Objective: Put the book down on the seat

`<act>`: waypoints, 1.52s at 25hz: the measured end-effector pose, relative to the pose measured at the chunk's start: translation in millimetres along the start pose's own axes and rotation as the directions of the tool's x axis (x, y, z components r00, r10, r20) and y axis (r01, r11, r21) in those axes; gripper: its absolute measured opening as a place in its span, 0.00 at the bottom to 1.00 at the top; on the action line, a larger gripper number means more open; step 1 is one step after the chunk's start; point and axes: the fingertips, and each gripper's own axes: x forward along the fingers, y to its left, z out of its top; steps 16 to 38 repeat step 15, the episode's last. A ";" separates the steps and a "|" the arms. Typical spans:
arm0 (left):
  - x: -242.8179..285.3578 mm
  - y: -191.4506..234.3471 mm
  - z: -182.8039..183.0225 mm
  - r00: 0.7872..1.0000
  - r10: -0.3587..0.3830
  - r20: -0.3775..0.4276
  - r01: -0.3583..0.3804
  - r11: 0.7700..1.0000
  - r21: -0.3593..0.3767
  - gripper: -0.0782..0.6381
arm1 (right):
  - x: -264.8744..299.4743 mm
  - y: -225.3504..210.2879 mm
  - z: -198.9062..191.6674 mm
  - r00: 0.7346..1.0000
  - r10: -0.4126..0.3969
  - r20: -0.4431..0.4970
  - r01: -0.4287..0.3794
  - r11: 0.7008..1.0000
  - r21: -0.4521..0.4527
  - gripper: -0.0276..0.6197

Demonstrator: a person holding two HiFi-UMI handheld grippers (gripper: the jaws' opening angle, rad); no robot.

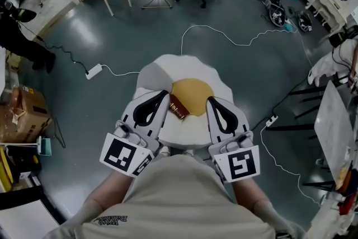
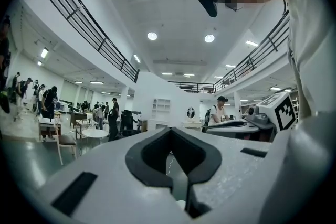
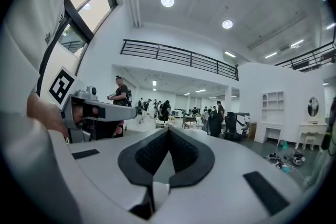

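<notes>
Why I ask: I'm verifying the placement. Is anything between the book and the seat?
Nothing visible. The book lies directly on the seat, at the edge of its yellow centre, beside the left gripper.

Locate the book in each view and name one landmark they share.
Head view: the book lies on the seat, mid-picture, beside the tip of the left gripper.
Left gripper view: not in it.
Right gripper view: not in it.
Shared landmark: the left gripper, left of centre in the head view, along the bottom of its own view, at the left in the right gripper view.
</notes>
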 end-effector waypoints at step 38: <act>7.0 1.4 -6.4 0.999 0.018 -0.040 -0.018 1.000 0.003 0.11 | 1.8 -6.0 -0.2 1.000 0.009 -0.023 -0.009 1.000 -0.007 0.04</act>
